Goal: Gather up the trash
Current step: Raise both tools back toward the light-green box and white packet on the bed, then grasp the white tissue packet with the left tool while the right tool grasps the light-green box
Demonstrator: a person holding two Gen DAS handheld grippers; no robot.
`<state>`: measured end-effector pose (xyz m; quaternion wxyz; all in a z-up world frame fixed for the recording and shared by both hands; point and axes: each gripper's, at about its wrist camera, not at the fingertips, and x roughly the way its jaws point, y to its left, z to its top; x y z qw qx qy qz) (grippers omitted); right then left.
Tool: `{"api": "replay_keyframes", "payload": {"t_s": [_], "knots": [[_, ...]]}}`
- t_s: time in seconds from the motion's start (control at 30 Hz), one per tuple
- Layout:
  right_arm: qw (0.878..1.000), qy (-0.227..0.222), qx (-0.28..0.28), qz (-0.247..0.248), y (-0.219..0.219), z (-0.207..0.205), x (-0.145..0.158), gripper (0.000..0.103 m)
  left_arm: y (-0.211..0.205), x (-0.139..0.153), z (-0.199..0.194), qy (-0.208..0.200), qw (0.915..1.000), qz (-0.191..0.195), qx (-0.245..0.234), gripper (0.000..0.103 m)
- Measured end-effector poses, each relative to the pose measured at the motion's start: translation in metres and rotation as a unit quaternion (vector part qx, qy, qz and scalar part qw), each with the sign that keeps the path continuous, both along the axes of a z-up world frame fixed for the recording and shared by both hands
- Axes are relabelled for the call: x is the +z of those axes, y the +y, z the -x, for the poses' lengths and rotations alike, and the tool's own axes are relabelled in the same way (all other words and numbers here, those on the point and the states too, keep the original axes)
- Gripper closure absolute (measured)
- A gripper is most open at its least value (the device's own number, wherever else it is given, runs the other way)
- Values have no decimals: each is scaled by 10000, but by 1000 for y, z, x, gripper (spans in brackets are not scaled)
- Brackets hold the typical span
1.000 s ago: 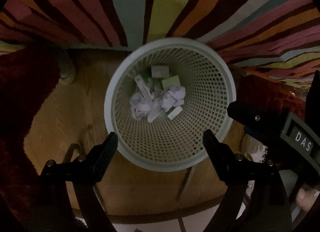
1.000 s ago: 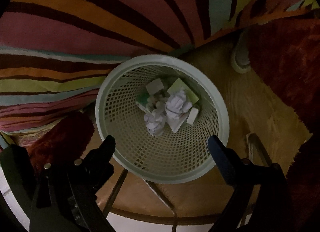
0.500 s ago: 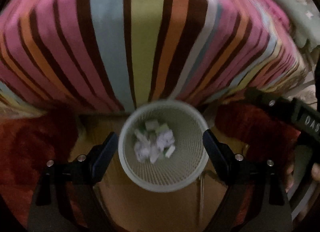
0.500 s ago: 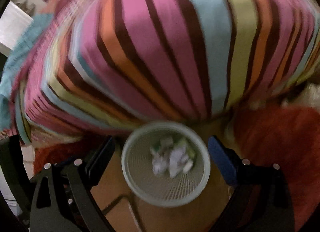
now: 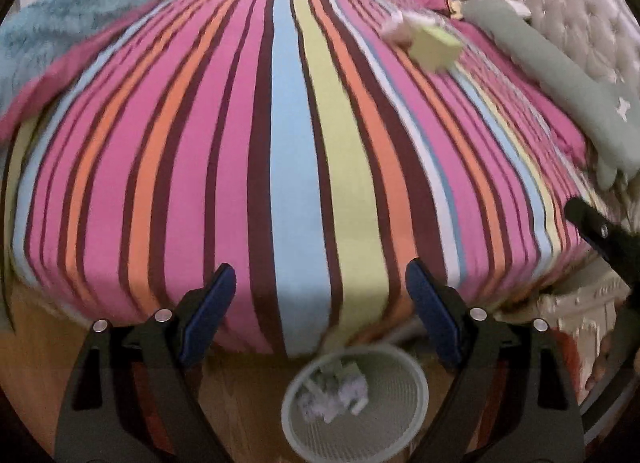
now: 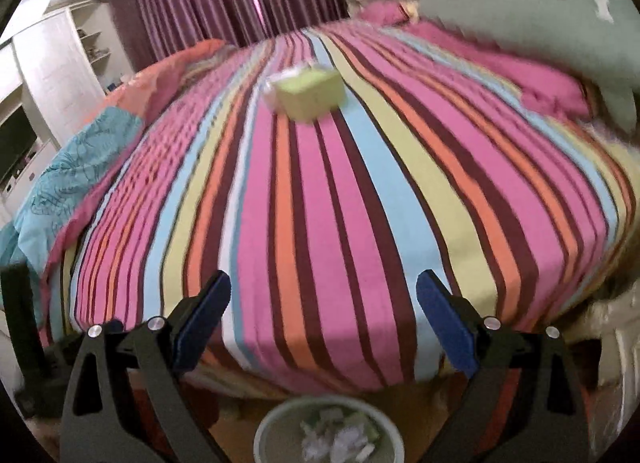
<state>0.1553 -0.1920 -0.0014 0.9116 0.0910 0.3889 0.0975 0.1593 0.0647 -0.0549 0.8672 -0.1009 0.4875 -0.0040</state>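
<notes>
Two grippers, left (image 5: 320, 303) and right (image 6: 322, 311), fingers released, face one green box (image 6: 310, 97) mid-bed (image 6: 320, 203); one wastebasket (image 5: 354, 403) below the bed's edge.

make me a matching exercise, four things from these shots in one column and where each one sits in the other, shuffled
Things:
1. yellow-green box
2. mesh bin
3. crumpled paper
4. pale green pillow

Places:
A. on the floor at the foot of the bed
B. along the headboard side of the bed
C. inside the bin
D. far out on the striped cover

Pairs: 1-D, 2-A, 3-C, 4-B
</notes>
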Motion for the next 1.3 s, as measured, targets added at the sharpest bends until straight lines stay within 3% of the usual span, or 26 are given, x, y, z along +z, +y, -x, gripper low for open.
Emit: {"api": "replay_keyframes", "payload": {"t_s": [0.27,0.67,0.8,0.97,1.13,1.3], "knots": [[9995,-265,87,173,21,-46,14,13,-2,31,-84,-387,9978,-397,-354,19],[9985,-355,30,410,39,-100,11,13,14,42,-167,-367,9988,112,-307,19],[9983,-318,-101,468,44,-123,7,13,13,45,-194,-348,9985,-7,-423,19],[9979,-269,-194,563,53,-152,2,13,8,46,-234,-315,9971,260,-635,19],[9970,-284,-138,702,62,-176,-1,13,-6,50,-274,-371,9953,171,-882,19],[9960,-252,-121,854,68,-198,-8,13,-14,48,-303,-260,9928,372,-1109,19]]}}
